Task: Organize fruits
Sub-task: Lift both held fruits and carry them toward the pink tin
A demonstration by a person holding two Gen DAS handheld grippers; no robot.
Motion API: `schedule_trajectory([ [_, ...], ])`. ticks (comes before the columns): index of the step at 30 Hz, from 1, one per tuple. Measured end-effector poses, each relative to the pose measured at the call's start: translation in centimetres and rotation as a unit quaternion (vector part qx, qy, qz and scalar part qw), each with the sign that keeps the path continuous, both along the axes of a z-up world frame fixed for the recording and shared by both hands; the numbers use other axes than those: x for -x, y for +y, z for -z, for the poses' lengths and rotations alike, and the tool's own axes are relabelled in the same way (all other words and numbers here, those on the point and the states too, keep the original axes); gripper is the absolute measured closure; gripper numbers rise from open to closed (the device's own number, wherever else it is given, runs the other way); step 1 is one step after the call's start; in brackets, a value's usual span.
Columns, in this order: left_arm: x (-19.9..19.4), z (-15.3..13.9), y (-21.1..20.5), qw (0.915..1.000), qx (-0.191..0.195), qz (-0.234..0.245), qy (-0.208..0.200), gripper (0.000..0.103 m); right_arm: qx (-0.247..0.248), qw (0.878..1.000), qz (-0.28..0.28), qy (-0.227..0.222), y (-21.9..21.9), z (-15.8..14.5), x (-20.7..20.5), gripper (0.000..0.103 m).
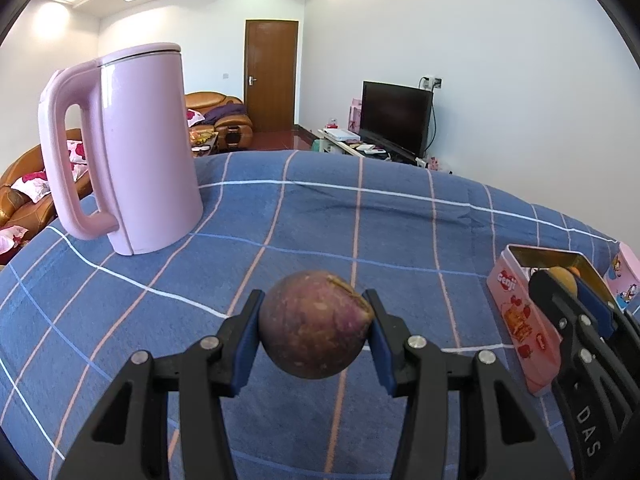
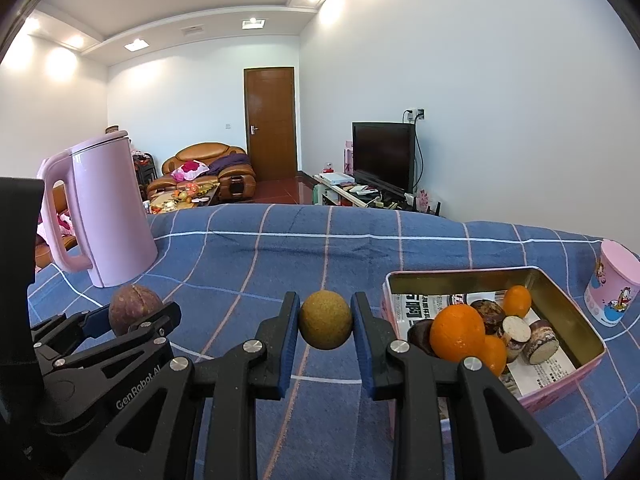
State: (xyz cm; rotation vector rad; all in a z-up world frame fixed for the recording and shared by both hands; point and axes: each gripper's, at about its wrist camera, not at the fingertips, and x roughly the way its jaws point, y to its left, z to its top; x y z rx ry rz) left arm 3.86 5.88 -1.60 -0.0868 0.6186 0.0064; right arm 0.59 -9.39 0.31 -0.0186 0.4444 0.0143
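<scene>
The left gripper pinches a round purple-brown fruit between its blue pads, one pad on each side, above the blue plaid cloth. In its own view the fruit sits at the centre, slightly toward 6 o'clock. The right gripper is clamped the same way on a small yellow-brown fruit, also held clear of the cloth.

From the right wrist view, the left gripper and its purple fruit appear at 9 o'clock, just beside the right one. At 3 o'clock lies an open pink tin, lined with printed paper. Inside it rest a large orange, a smaller orange behind it, and several cut brown-skinned pieces with pale faces, all touching one another. A pink cup with a cartoon print stands just beyond the tin at 2 o'clock. A tall pink kettle stands upright on the cloth at 10 o'clock, well apart from the tin.
</scene>
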Motion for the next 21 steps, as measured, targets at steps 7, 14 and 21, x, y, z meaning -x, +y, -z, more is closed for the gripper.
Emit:
schedule_trajectory([
  [7,0.9,0.1,-1.4,1.0,-0.001,0.009,0.002,0.052,-0.006,1.0,0.002,0.006,-1.2,0.0,0.7,0.075],
  [14,1.6,0.0,-3.1,0.9998,-0.002,0.02,0.003,0.052,-0.002,1.0,0.006,0.005,-2.6,0.0,1.9,0.075],
  [21,2.2,-0.1,-4.5,0.9996,-0.003,0.027,0.003,0.052,0.007,1.0,0.011,0.0,-3.9,-0.2,2.9,0.075],
])
